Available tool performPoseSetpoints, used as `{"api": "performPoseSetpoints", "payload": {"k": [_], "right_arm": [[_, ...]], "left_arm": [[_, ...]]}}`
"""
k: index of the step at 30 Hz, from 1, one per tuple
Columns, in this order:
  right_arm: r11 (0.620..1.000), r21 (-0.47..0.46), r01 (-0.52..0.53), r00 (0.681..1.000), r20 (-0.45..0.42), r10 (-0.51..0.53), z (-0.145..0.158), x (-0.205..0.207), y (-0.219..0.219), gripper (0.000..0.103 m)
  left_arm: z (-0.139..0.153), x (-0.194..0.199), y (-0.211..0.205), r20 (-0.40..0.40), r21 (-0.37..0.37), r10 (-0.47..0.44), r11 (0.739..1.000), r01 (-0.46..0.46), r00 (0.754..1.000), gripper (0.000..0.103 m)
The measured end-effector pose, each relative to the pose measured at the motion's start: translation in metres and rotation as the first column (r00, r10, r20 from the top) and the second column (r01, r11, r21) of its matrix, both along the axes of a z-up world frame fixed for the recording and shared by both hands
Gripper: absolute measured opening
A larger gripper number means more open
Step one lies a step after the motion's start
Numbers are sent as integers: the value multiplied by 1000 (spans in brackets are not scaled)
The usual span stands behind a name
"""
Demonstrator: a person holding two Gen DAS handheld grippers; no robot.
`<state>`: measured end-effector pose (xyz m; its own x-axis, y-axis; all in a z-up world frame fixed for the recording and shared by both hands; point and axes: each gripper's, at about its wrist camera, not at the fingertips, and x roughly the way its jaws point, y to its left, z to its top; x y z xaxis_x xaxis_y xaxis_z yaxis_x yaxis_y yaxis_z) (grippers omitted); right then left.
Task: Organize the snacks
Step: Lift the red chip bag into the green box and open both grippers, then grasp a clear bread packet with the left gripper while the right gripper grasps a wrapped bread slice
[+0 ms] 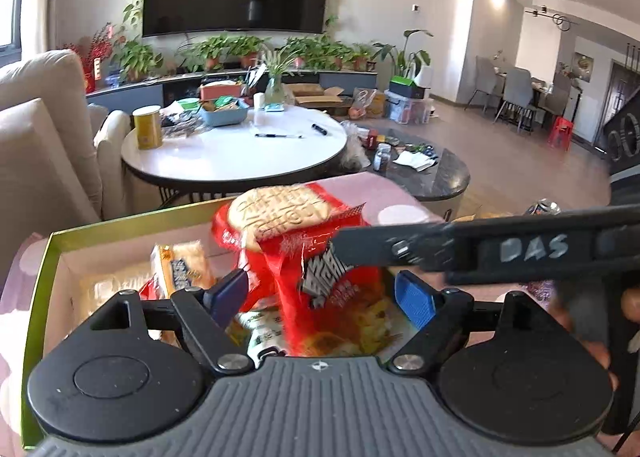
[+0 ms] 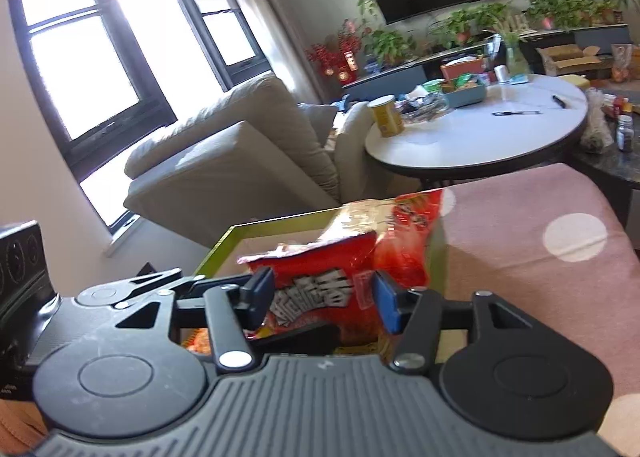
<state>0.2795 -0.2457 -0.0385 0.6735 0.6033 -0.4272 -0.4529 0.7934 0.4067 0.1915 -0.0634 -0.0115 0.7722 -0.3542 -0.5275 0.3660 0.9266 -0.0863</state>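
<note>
Ribbed grey plastic housings are filling the bottom of both wrist views, each carrying black linkage arms that end in blue ridged pads.

From the left wrist camera, the left gripper (image 1: 322, 297) is standing open, its pads clear of the packets below. Under it a shallow cardboard box with a green rim and pale inside (image 1: 44, 297) is holding several snacks: at the left a clear-wrapped pale yellow packet (image 1: 182, 269) is leaning upright, and further right a glossy red crinkled snack bag with white lettering (image 1: 316, 289) is standing tilted, its long axis running up and away from the camera. Behind it a red packet printed with a round biscuit (image 1: 276, 217) is lying against the box's far side. A blurred black bar of the other tool, chalked with letters, is crossing in from the right; this view alone is showing it.

From the right wrist camera, the right gripper (image 2: 324, 297) is clamping the red bag (image 2: 316, 281) across its width, both pads pressing the foil, the crumpled open top pointing up and away. Only this view is showing that grip. The box (image 2: 224, 241) is sitting on a pink cloth with white dots (image 2: 540, 257).
</note>
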Motion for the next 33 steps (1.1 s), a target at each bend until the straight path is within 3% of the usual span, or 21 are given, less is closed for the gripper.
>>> {"api": "performPoseSetpoints", "payload": {"k": [8,19,27,33], "right_arm": [[1000,31,2,1000,-2,-2,0,-23,-15,67],[997,76,-30,999,17,28,-15,-92,-35,68],[995,95,10,999,-38,-6,-30,-123,-43,68],[996,85,-26,998,-57,31,-40,-148,-41,67]], "left_arm": [[5,-25,12,18,-1,36,999,-36,999,82],[-1,-72,28,18,-6,60,998,-60,998,83],[-17,-112,39,-46,4,81,997,-81,996,84],[-28,-133,49,-68,-1,126,992,-126,990,84]]}}
